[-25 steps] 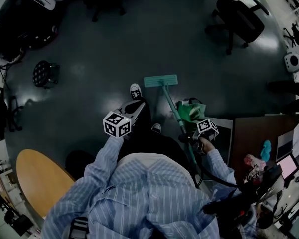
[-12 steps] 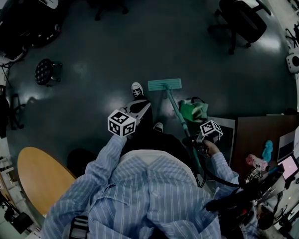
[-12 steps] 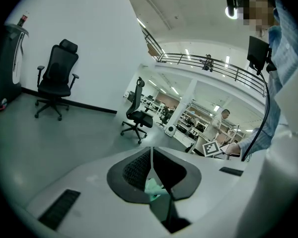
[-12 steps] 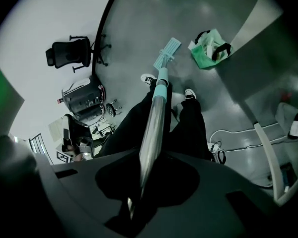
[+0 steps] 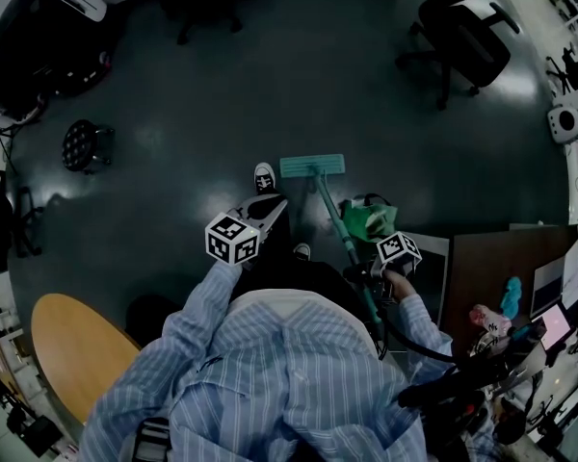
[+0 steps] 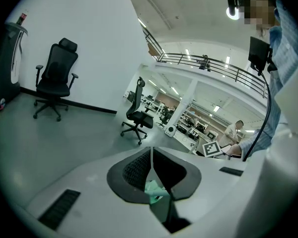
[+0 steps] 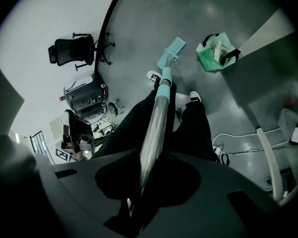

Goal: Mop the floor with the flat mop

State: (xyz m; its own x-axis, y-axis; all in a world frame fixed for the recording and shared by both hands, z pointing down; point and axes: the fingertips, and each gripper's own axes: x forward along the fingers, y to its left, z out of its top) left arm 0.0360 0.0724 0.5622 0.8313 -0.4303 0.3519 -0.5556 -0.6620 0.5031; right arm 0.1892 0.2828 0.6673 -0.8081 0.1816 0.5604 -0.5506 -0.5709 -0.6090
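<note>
The head view looks steeply down from above the person's shoulders onto the dark floor (image 5: 173, 191), from well above it. The right gripper view rides close against the mop handle (image 7: 156, 118) and faces down along it. With the head view it shares the mop head (image 5: 313, 166), the green bag (image 5: 366, 218) and a shoe (image 5: 263, 176). The left gripper view faces nearly level across the room toward an office chair (image 6: 56, 78). It shares a marker cube (image 6: 211, 149) with the head view.
</note>
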